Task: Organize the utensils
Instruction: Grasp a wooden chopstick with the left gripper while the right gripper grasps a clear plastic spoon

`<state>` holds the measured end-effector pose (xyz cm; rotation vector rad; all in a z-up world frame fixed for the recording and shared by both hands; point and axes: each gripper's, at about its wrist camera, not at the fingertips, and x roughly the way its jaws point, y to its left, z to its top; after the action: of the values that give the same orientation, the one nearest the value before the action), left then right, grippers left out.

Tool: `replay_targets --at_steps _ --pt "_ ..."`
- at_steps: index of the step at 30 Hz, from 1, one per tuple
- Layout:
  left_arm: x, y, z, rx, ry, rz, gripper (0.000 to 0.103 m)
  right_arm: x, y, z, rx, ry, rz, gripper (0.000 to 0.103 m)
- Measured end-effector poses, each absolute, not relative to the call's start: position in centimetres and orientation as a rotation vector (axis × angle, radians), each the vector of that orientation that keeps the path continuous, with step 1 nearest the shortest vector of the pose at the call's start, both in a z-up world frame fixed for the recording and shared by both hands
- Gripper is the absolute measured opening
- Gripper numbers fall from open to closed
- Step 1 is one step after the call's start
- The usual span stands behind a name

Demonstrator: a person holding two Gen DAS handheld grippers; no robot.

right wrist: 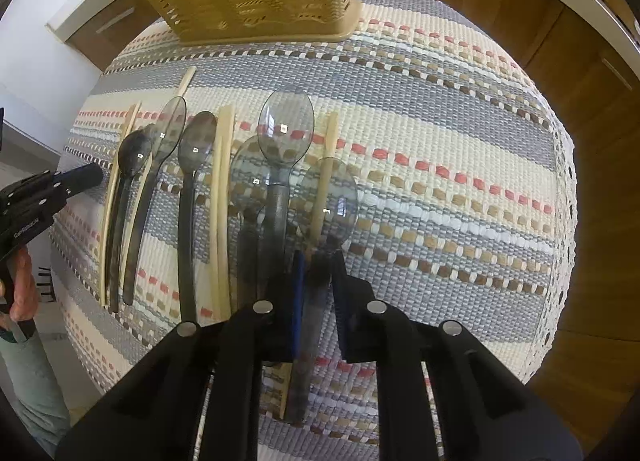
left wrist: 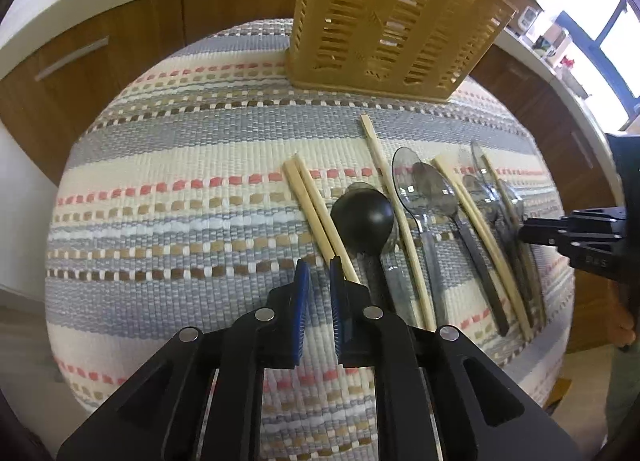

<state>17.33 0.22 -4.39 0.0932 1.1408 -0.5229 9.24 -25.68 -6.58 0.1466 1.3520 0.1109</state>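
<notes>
A: Describe the surface and the container.
B: A woven striped cloth [left wrist: 180, 189] in grey, cream, red and brown covers the tabletop. A tan slotted plastic basket [left wrist: 384, 21] stands upright at its far edge.

A: Left to right, what lies on the cloth?
B: Square pale wooden chopsticks [left wrist: 316, 213], a matte black round spoon [left wrist: 362, 217], then translucent smoky plastic spoons [left wrist: 424, 197] alternating with more chopsticks.

A: Left gripper [left wrist: 320, 273]?
B: Its blue-padded fingers stand close together, nothing visibly between them; the chopsticks lie just beside.

A: Right gripper [right wrist: 318, 265]?
B: Fingers clamped on the handle of a clear spoon [right wrist: 328, 201].
</notes>
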Motion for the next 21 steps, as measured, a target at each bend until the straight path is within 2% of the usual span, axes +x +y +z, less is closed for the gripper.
replay_targets --at_steps 7,14,17,21 --pt "18.0 -2.0 -3.6 0.123 1.146 -0.479 0.010 8.7 -27.7 -6.2 0.179 1.357 0.121 0.011" --pt "19.5 -4.1 -5.4 0.216 1.155 -0.430 0.013 8.6 -27.9 -6.0 0.120 1.376 0.124 0.012" --pt "19.2 -4.2 -5.4 0.253 1.170 -0.433 0.007 8.5 -27.2 -5.9 0.086 1.389 0.134 0.012" --pt "19.7 -3.3 -5.3 0.202 1.197 -0.453 0.008 8.4 -27.4 -5.8 0.094 1.394 0.143 0.012"
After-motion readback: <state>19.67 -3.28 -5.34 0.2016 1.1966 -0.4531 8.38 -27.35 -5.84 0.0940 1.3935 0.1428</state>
